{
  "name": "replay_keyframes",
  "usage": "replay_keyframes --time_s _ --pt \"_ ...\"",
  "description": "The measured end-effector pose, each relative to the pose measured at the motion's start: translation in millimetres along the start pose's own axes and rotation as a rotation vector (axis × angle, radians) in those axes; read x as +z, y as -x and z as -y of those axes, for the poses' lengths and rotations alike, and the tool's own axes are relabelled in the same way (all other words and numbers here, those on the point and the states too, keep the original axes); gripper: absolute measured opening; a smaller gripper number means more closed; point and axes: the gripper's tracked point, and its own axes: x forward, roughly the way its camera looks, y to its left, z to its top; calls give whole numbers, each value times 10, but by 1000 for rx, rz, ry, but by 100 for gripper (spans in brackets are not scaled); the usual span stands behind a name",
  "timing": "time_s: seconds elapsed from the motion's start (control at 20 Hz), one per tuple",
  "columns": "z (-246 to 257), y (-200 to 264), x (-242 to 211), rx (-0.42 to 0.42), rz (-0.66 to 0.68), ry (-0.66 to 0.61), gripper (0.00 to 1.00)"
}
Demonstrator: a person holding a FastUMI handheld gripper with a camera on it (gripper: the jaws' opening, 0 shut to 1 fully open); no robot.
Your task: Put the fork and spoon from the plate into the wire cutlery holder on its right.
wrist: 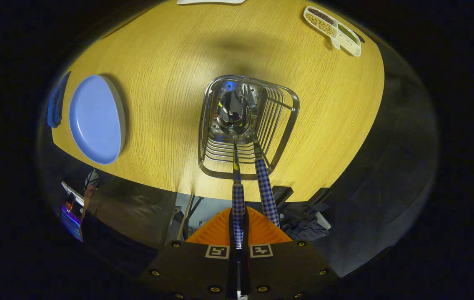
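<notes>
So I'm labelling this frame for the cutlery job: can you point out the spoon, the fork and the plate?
spoon (pixel 233 112): gripper view, on its bowl inside the holder.
fork (pixel 265 189): gripper view, on its checked handle beside the spoon's.
plate (pixel 95 118): gripper view, on its bare blue face.

A pale blue plate (pixel 95 118) sits on a yellow wood-grain desk (pixel 170 54); a shiny silver wire cutlery holder (pixel 248 125) carries a fork (pixel 265 187) and spoon (pixel 237 166) — both with blue-and-white gingham handles.
</notes>
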Motion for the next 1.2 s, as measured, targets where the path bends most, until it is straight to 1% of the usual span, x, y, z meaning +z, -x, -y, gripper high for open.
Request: replay_keyframes --time_s 0.05,0.1,0.25,0.3,0.5,0.7,0.95,1.0,1.05,1.2 --pt "-3 10 0 -3 -7 6 3" --pt "1 21 11 -8 -12 14 7" --pt "-5 85 55 -12 -21 10 7" --pt "2 104 68 -17 -22 12 10" --pt "18 207 154 -18 -2 17 11" --pt "21 353 242 -19 54 18 11" --pt "51 531 233 -16 147 -8 12" --pt "68 589 218 -20 166 -15 15" --pt "76 621 202 -19 189 -20 20" --pt "91 721 167 -16 269 -47 21"
